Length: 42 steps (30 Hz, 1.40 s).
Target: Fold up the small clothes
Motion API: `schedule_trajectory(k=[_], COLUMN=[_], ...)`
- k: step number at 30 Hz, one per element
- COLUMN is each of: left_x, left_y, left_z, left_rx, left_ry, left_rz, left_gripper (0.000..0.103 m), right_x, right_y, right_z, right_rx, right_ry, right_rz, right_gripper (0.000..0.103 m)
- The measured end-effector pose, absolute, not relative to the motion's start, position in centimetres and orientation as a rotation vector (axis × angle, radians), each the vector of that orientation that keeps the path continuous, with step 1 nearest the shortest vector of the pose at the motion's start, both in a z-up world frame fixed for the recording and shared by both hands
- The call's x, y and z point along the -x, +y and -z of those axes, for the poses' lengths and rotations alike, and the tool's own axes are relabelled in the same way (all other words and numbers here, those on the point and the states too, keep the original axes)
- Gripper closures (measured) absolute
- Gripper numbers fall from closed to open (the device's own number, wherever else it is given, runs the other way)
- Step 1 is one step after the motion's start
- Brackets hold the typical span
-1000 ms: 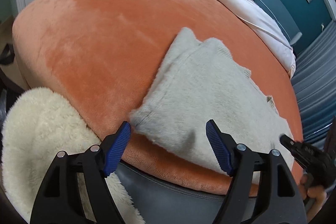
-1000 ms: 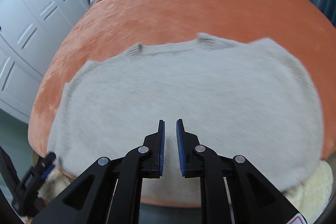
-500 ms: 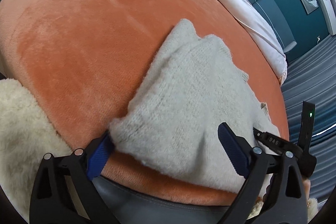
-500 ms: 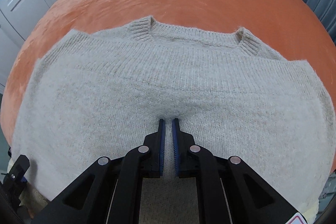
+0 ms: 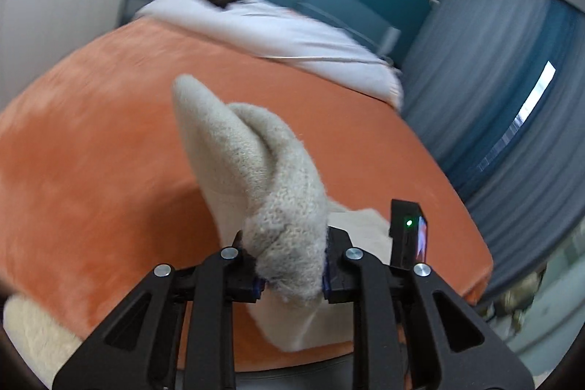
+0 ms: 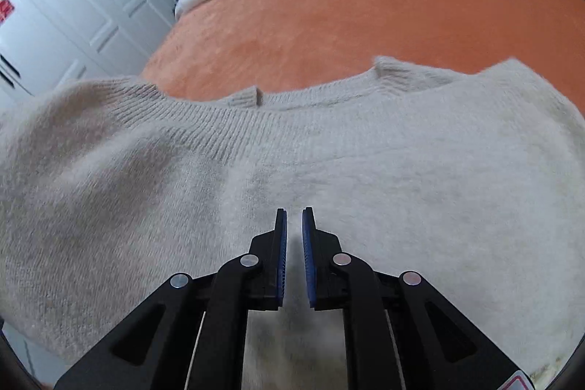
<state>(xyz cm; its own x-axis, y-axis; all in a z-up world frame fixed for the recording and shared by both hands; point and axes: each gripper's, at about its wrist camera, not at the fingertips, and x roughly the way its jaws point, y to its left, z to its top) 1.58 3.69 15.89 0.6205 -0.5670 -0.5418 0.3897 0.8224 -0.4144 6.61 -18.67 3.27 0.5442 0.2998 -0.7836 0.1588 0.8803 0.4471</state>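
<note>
Knitted beige sweater (image 5: 256, 170) on the orange bed (image 5: 91, 152) is pinched by closing left tongs (image 5: 290, 275); carry this corner slowly across, while nearly shut, empty right tongs (image 6: 294, 254) hover above the middle

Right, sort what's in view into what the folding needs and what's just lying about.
For the job:
- jumper
- left claw, jaws closing on a bunched edge of the jumper
- right claw, nearly shut over the jumper

Lying about:
- orange blanket
- white sheet
- fluffy rug
- cupboards
</note>
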Motion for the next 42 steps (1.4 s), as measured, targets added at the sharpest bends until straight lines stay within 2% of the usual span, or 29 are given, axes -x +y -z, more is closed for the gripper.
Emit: schedule_trajectory(k=[4, 6, 8, 10, 11, 12, 13, 14, 15, 16, 18, 24, 27, 28, 29, 30, 31, 32, 33, 34, 36, 38, 41, 42], left_x=[-0.2, 0.5, 0.9, 1.1, 1.3, 1.7, 2.4, 2.9, 3.5, 3.9, 3.9, 1.4, 1.7, 2.1, 2.4, 2.4, 2.2, 1.9, 1.6, 1.2, 0.3, -0.2, -0.8, -0.9], left_y=[-5.3, -10.1, -13.5, -15.3, -15.1, -14.3, -13.2, -12.2, -10.9, -9.7, -7.4, -5.8, -7.0, -7.0, -7.1, -7.1, -7.0, -6.7, -6.8, -6.1, -5.4, -5.7, -6.2, -6.4], left_z=[-15.4, -12.5, -8.7, -4.8, -3.8, -3.7, -4.2, -5.0, -5.9, -6.3, -6.2, -1.1, 0.0, 0.0, 0.0, -0.3, -0.7, -0.9, -1.5, -1.8, -2.3, -2.1, -0.4, 0.0], left_rx=[0.182, 0.134, 0.069, 0.007, 0.014, 0.042, 0.060, 0.047, 0.019, -0.003, -0.051, -0.144, -0.227, -0.243, -0.246, -0.240, -0.234, -0.236, -0.223, -0.171, -0.083, -0.088, -0.092, -0.092], left_ry=[0.748, 0.825, 0.906, 1.009, 1.050, 1.058, 1.028, 0.991, 0.939, 0.904, 0.875, 1.047, 1.038, 1.020, 1.000, 0.983, 0.980, 0.985, 0.991, 1.013, 1.029, 1.049, 1.113, 1.124], left_rz=[0.750, 0.822, 0.835, 0.783, 0.767, 0.777, 0.794, 0.788, 0.757, 0.717, 0.641, 0.487, 0.496, 0.498, 0.496, 0.498, 0.508, 0.492, 0.471, 0.474, 0.485, 0.472, 0.463, 0.463], left_gripper=[0.082, 0.082, 0.076, 0.070, 0.070, 0.062, 0.046, 0.036, 0.017, 0.010, 0.009, 0.009, 0.009, 0.009, 0.010, 0.023, 0.044, 0.052, 0.070, 0.078, 0.083, 0.084, 0.087, 0.087], right_x=[0.1, 2.9, 5.6, 7.5, 8.1, 8.5, 8.9, 9.2, 9.4, 9.3, 8.4, 3.3, 2.1, 1.6, 1.1, 0.8, 0.8, 1.1, 1.5, 2.0, 2.9, 3.1, 1.3, 1.6], right_y=[-26.6, -29.5, -32.3, -34.4, -34.9, -35.1, -35.2, -35.2, -35.0, -34.7, -34.4, -31.8, -30.6, -30.2, -29.7, -29.5, -29.5, -29.8, -30.4, -30.9, -31.8, -32.9, -35.3, -35.7], right_z=[-4.9, -5.1, -5.1, -5.1, -5.2, -5.5, -5.9, -6.4, -6.9, -7.3, -7.3, -3.8, -2.0, -1.8, -2.0, -2.6, -4.0, -6.1, -8.4, -10.6, -13.0, -11.8, -1.4, 0.6], right_rx=[-0.614, -0.605, -0.617, -0.654, -0.659, -0.658, -0.653, -0.652, -0.657, -0.669, -0.697, -0.715, -0.720, -0.716, -0.705, -0.680, -0.661, -0.684, -0.715, -0.727, -0.706, -0.613, -0.601, -0.636], right_ry=[0.923, 0.909, 0.891, 0.885, 0.883, 0.876, 0.864, 0.844, 0.824, 0.804, 0.802, 0.966, 1.042, 1.061, 1.061, 1.055, 1.023, 0.946, 0.861, 0.791, 0.702, 0.716, 1.023, 1.037], right_rz=[0.005, 0.092, 0.152, 0.187, 0.189, 0.191, 0.192, 0.183, 0.168, 0.141, 0.085, 0.046, 0.036, 0.026, -0.003, -0.011, -0.019, -0.062, -0.111, -0.144, -0.160, -0.058, 0.130, 0.127], right_gripper=[0.088, 0.085, 0.084, 0.078, 0.072, 0.064, 0.059, 0.046, 0.036, 0.033, 0.028, 0.027, 0.029, 0.037, 0.068, 0.081, 0.083, 0.085, 0.087, 0.088, 0.088, 0.088, 0.088, 0.088])
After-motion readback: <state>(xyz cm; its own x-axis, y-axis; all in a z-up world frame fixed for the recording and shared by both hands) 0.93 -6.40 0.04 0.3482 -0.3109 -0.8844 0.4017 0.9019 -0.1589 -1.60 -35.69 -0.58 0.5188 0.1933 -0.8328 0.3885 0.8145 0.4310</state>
